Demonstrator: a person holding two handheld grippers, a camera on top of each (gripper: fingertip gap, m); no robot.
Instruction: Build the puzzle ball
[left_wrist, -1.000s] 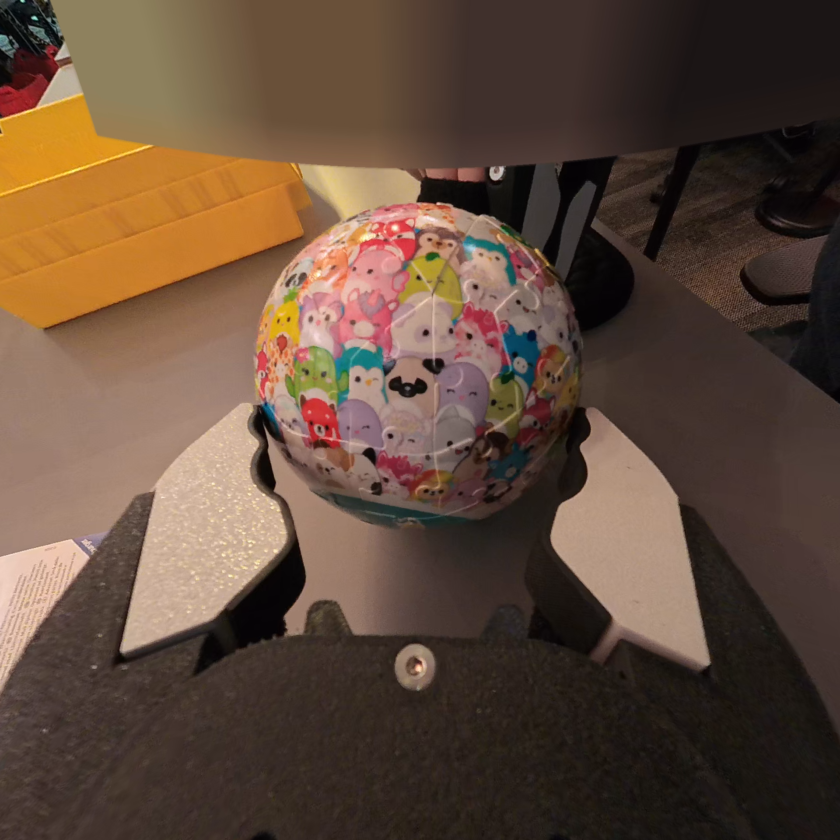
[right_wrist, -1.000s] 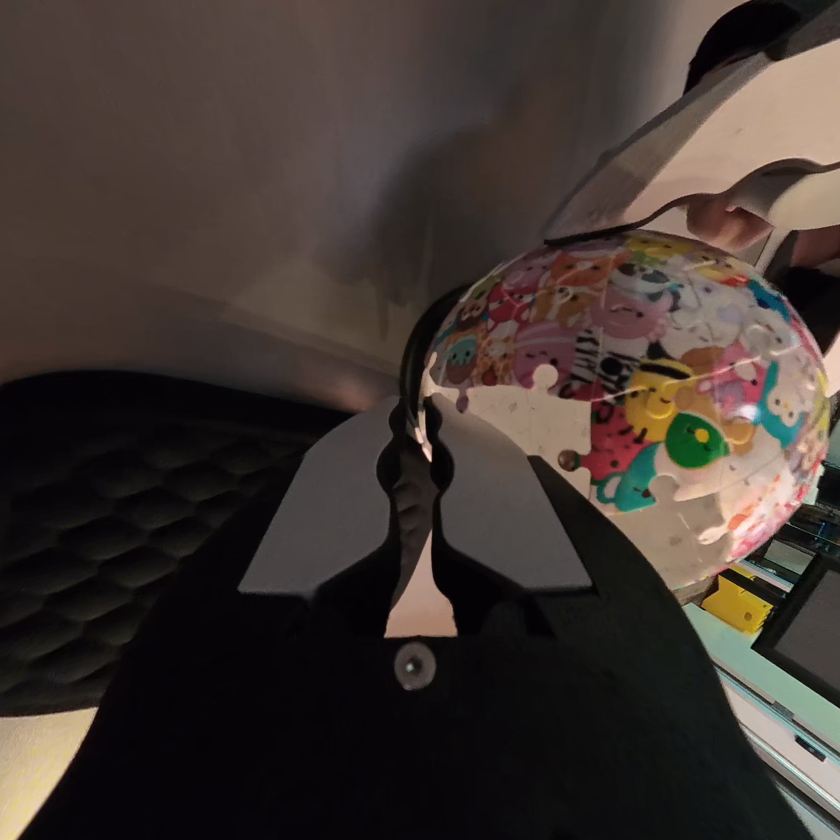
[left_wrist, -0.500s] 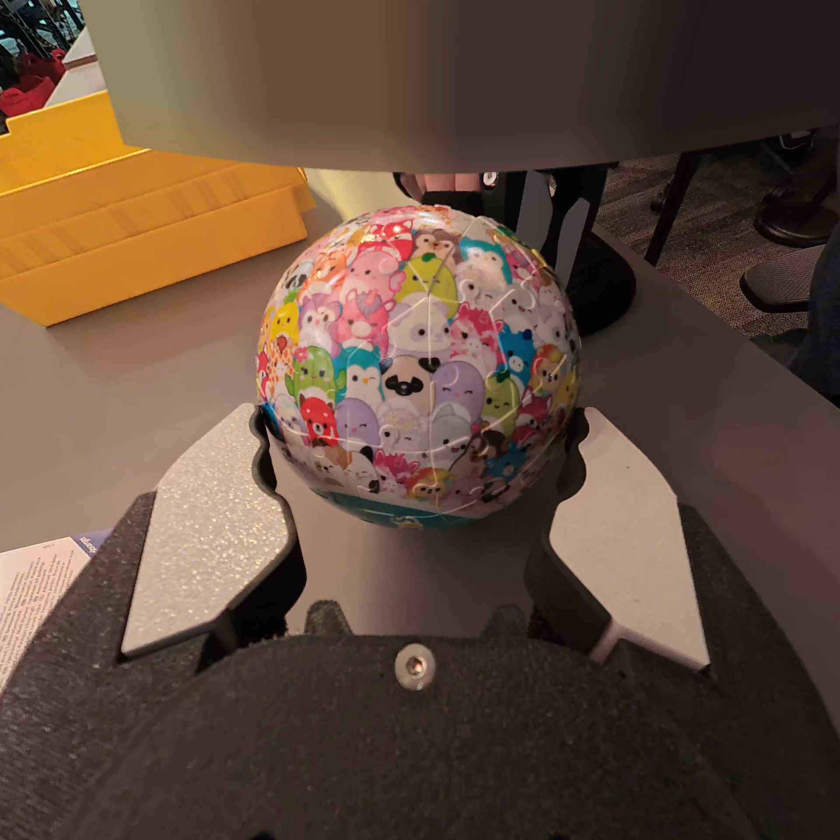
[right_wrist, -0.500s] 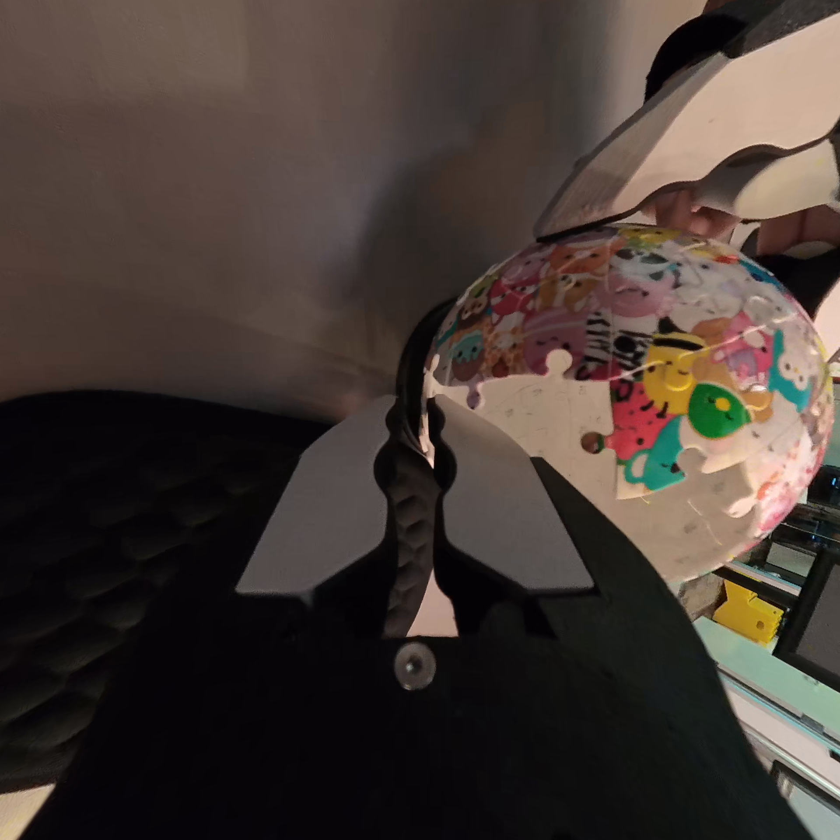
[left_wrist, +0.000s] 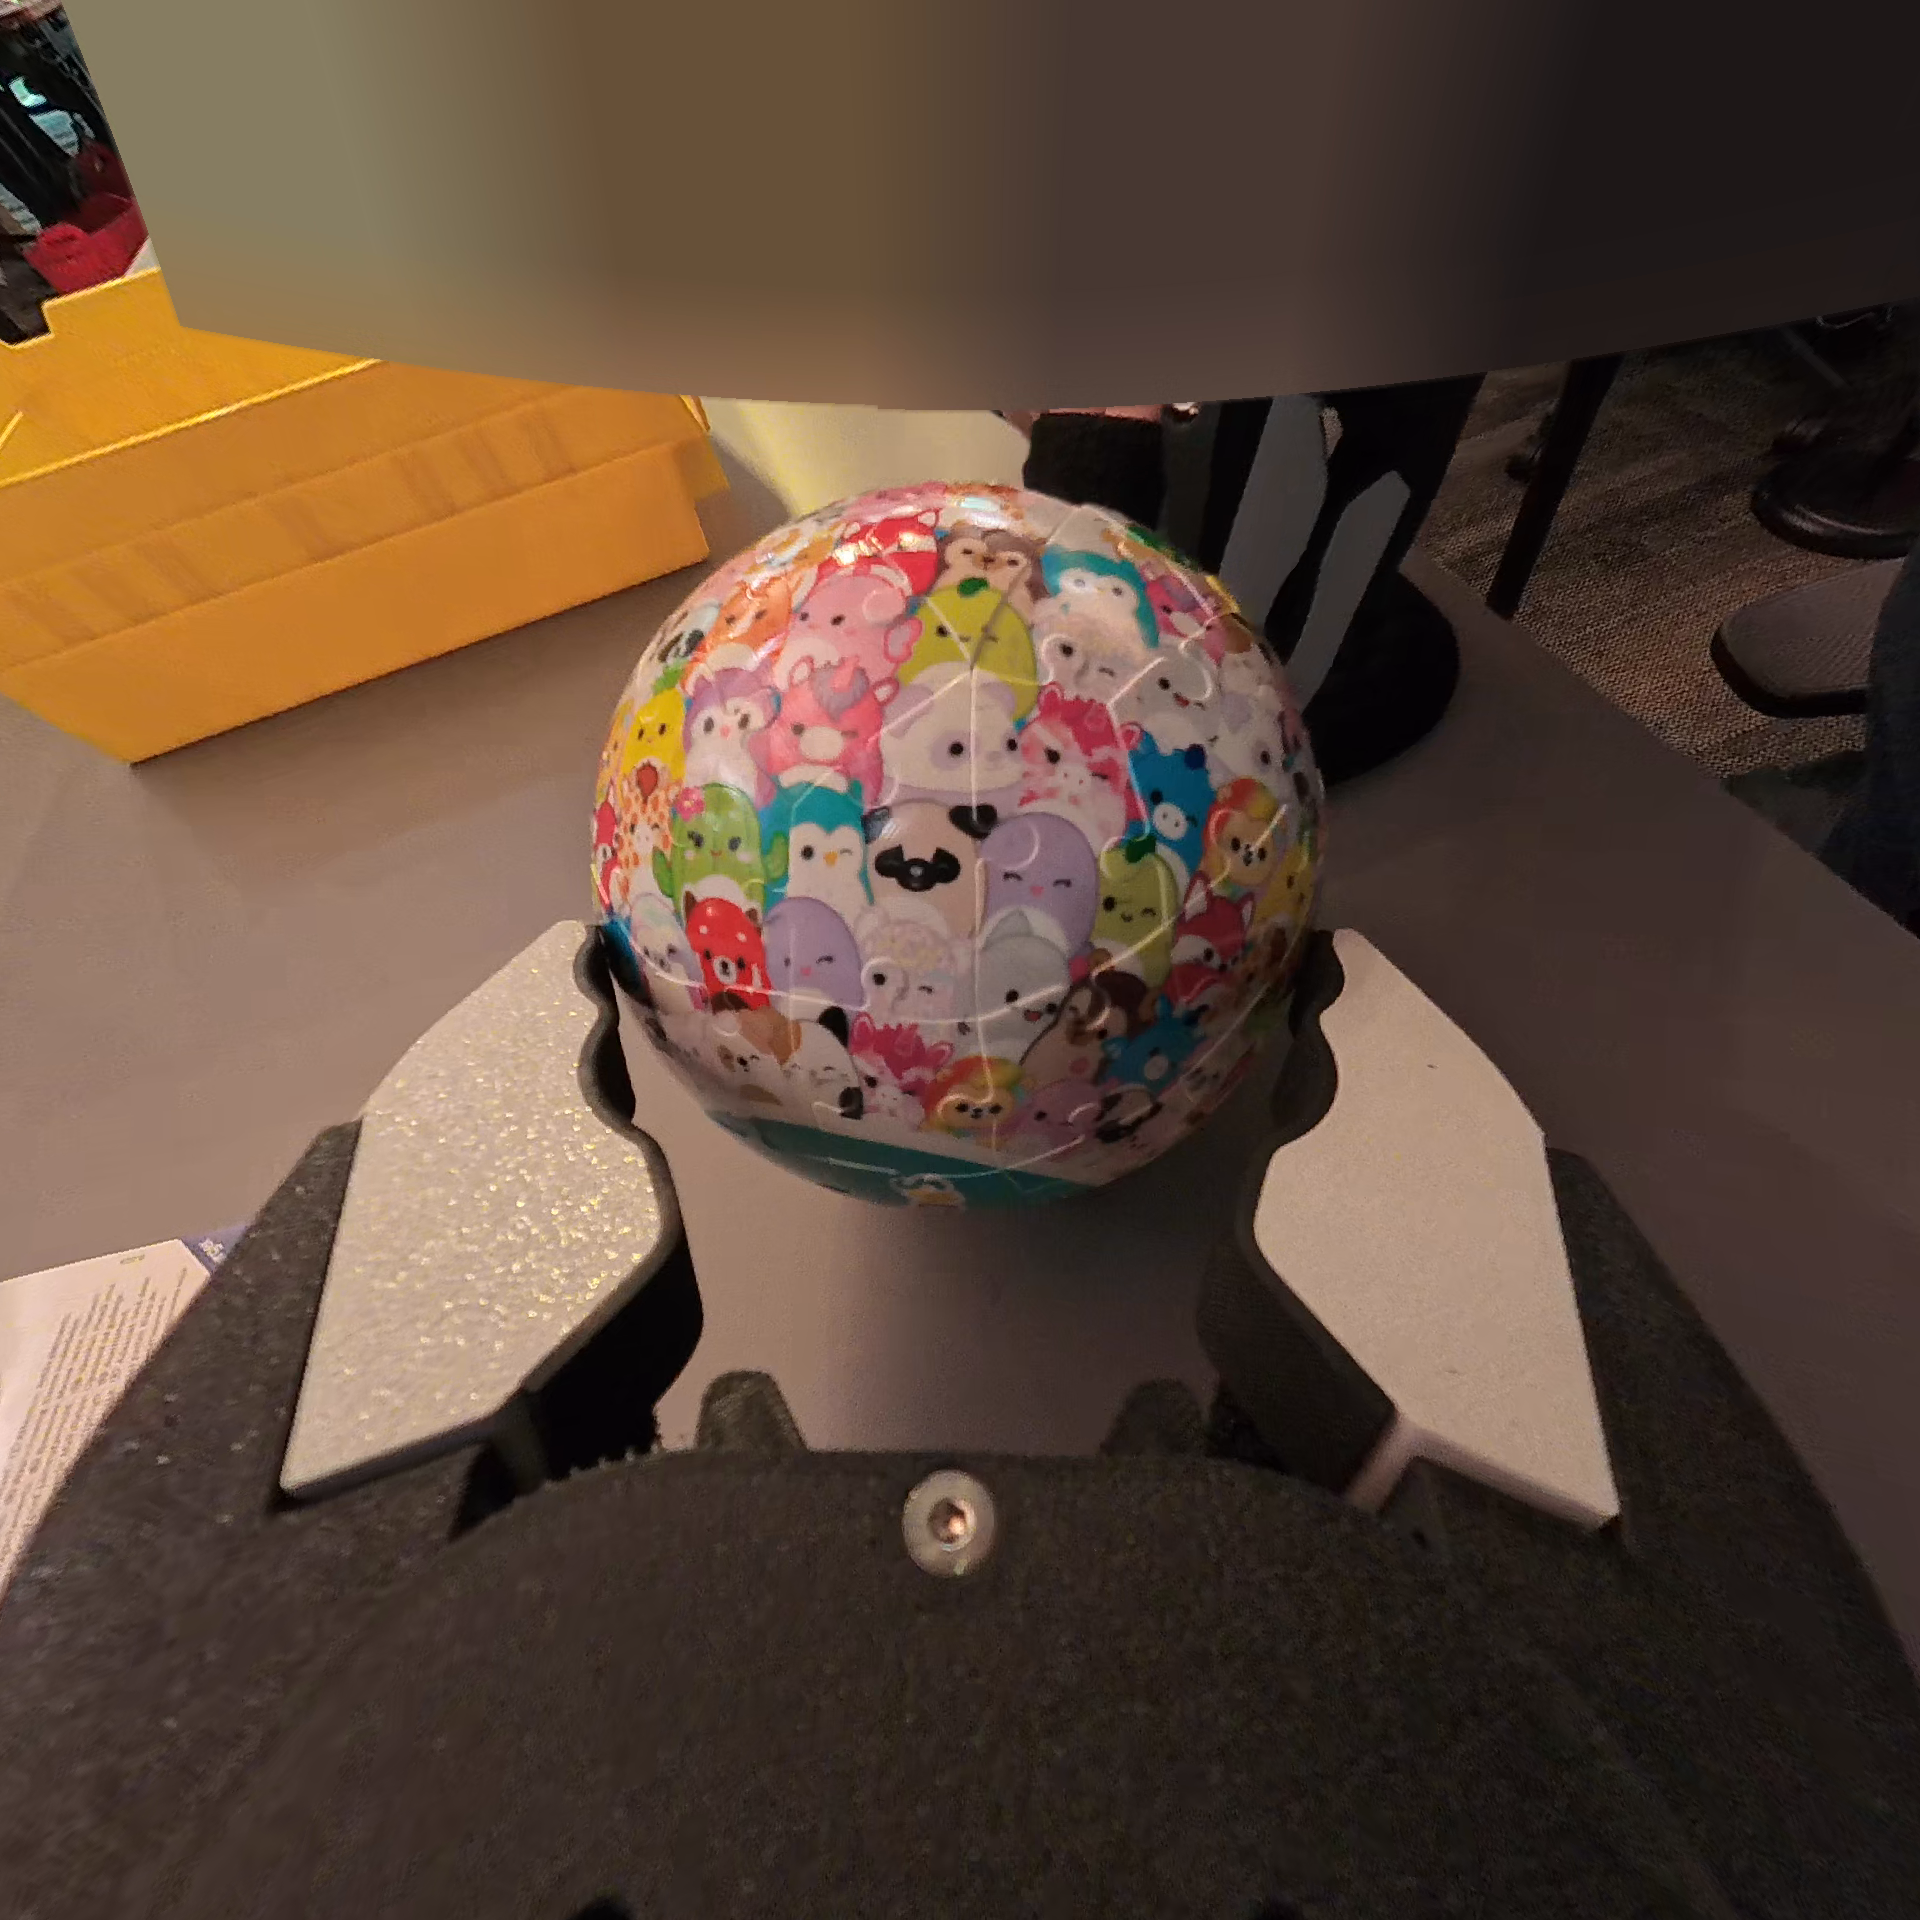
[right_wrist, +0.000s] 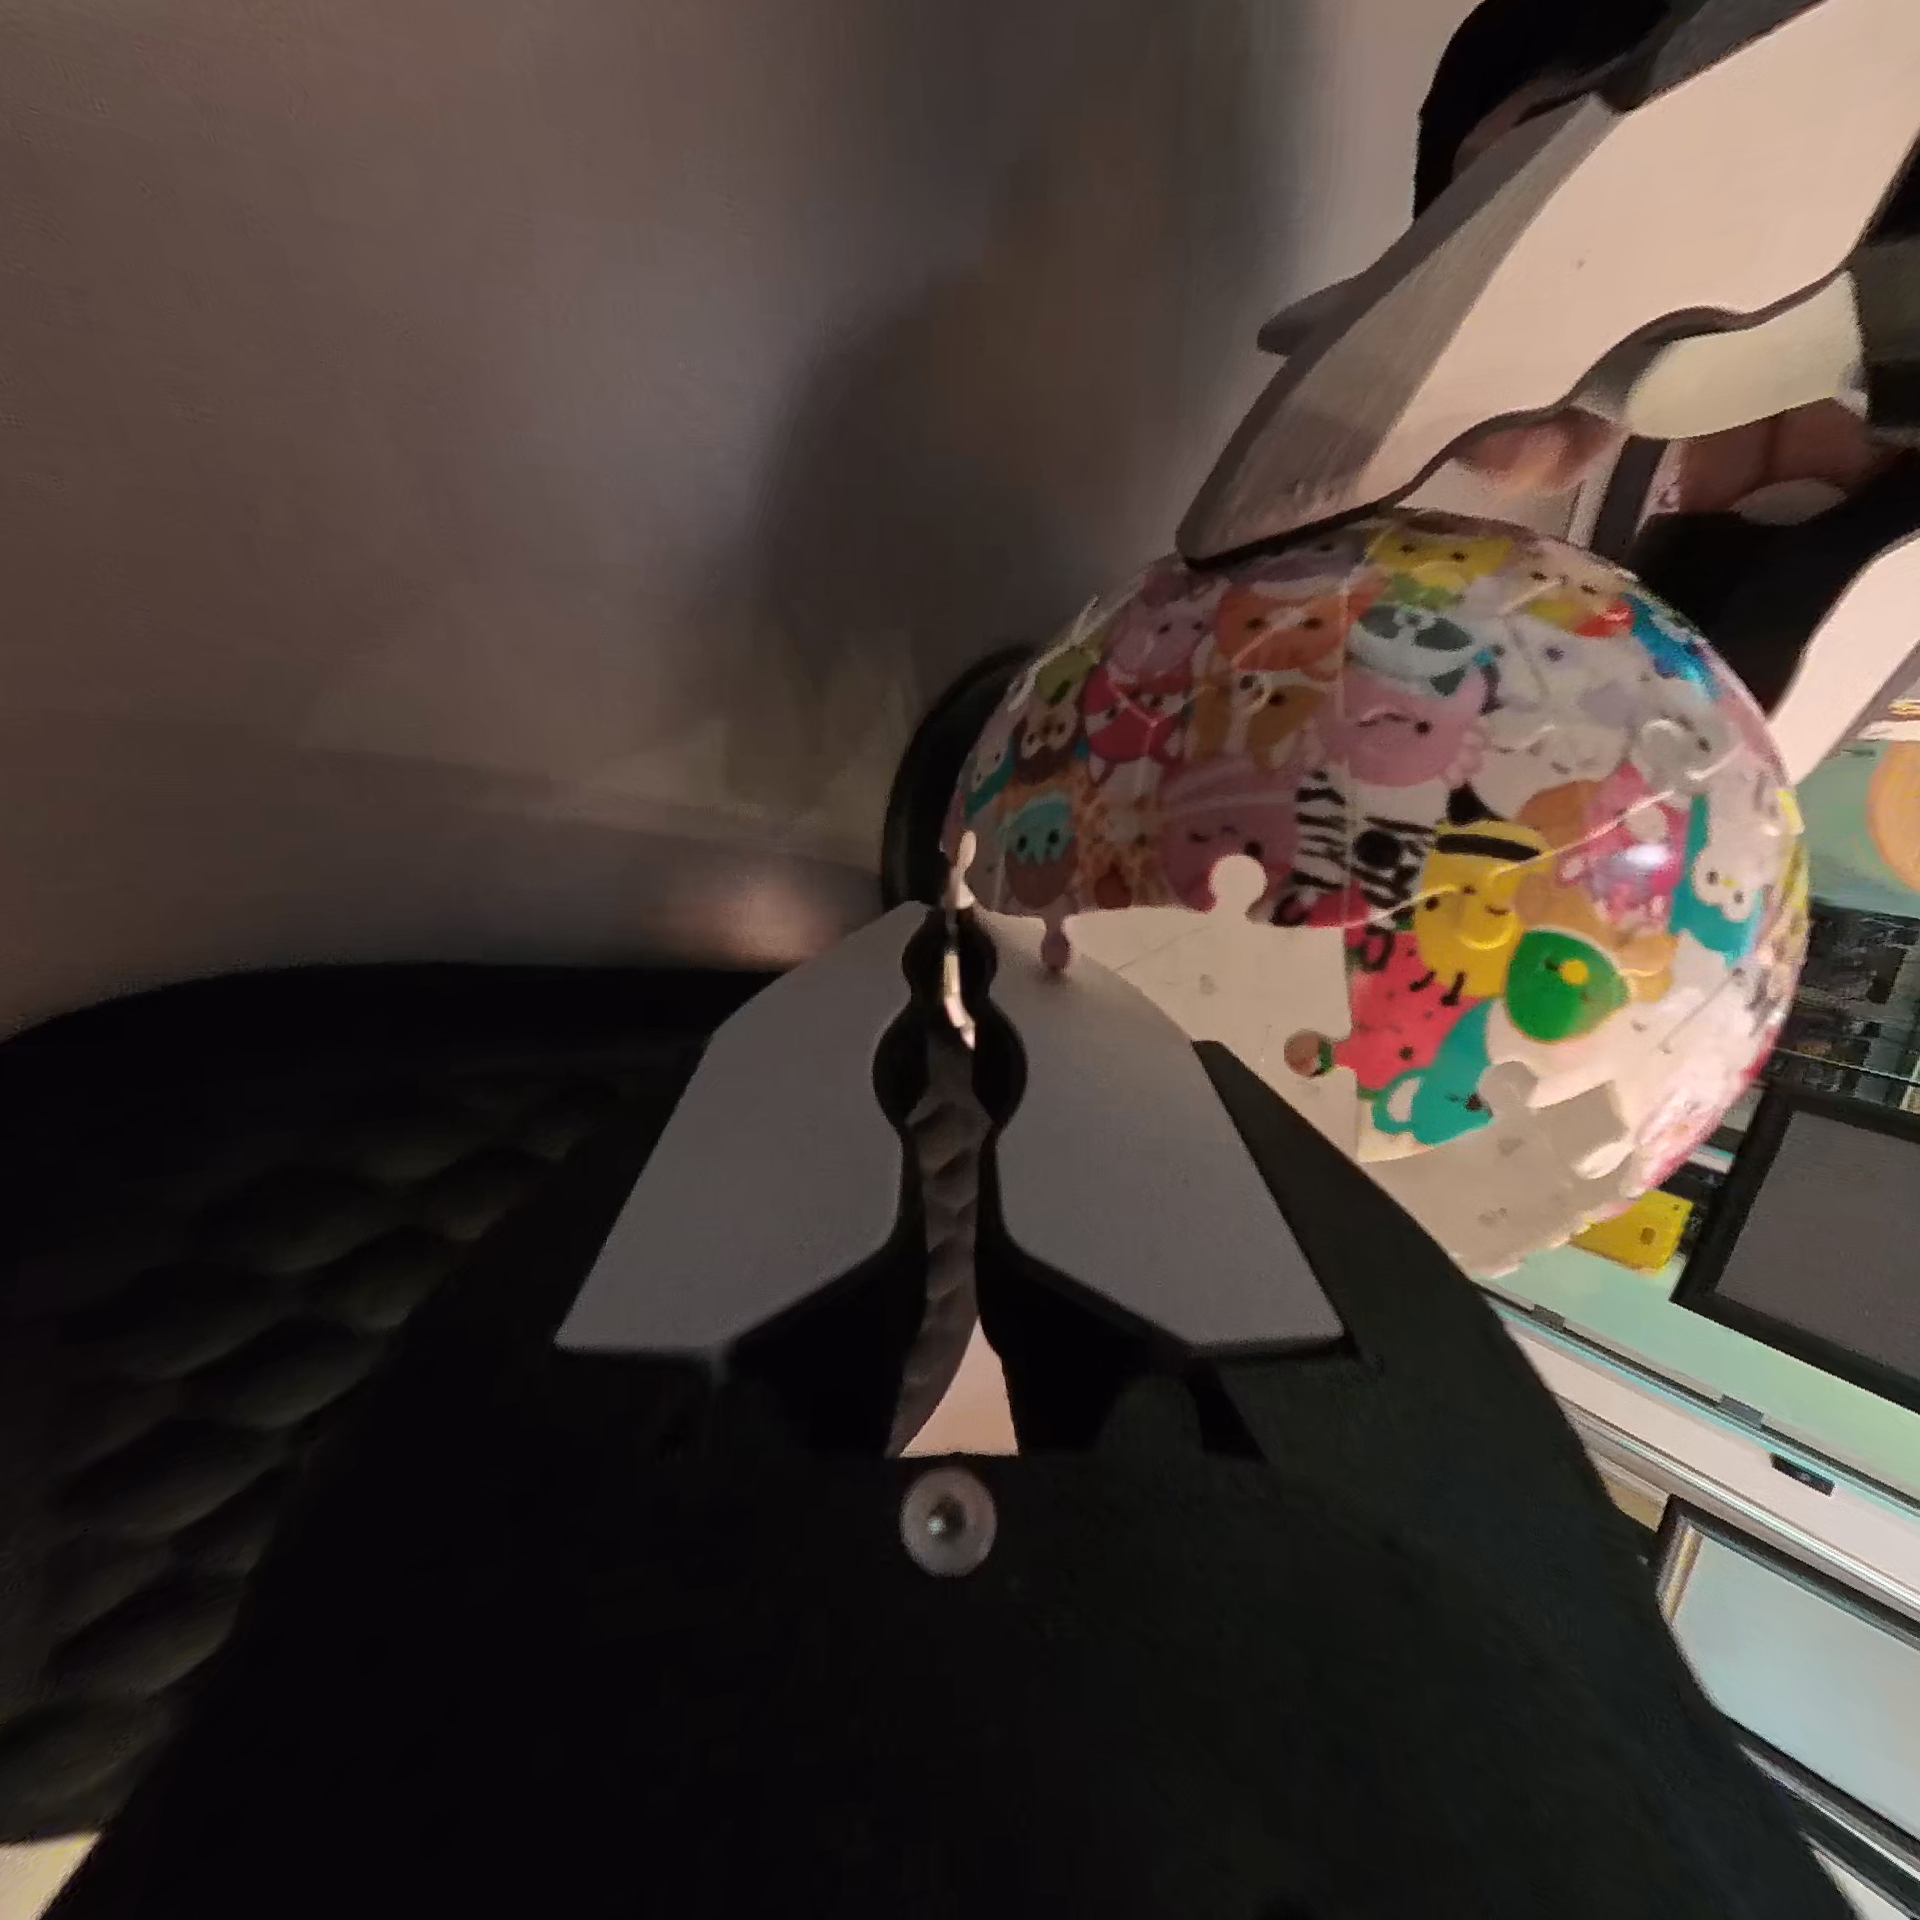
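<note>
The puzzle ball (left_wrist: 956, 831) is a colourful sphere of cartoon animals. My left gripper (left_wrist: 956, 956) is shut on it, one fingertip on each side, just above the grey table (left_wrist: 260, 935). In the right wrist view the ball (right_wrist: 1455, 810) shows a white gap (right_wrist: 1195, 987) in its shell, with a left gripper finger (right_wrist: 1455, 312) on top of it. My right gripper (right_wrist: 956, 935) is shut on a thin puzzle piece (right_wrist: 958, 977), seen edge-on, at the edge of that gap. The right gripper's fingers (left_wrist: 1273, 520) show behind the ball.
A yellow box (left_wrist: 312, 582) stands at the table's far left. A printed leaflet (left_wrist: 73, 1351) lies at the near left. Chair bases (left_wrist: 1808, 644) stand on the carpet beyond the table's right edge. A blur patch covers the top. Spacing between my two grippers at the tips: around 8 centimeters.
The left gripper and ball have barely moved. In the right wrist view the ball has shifted slightly left and up, with the piece still at the gap's edge.
</note>
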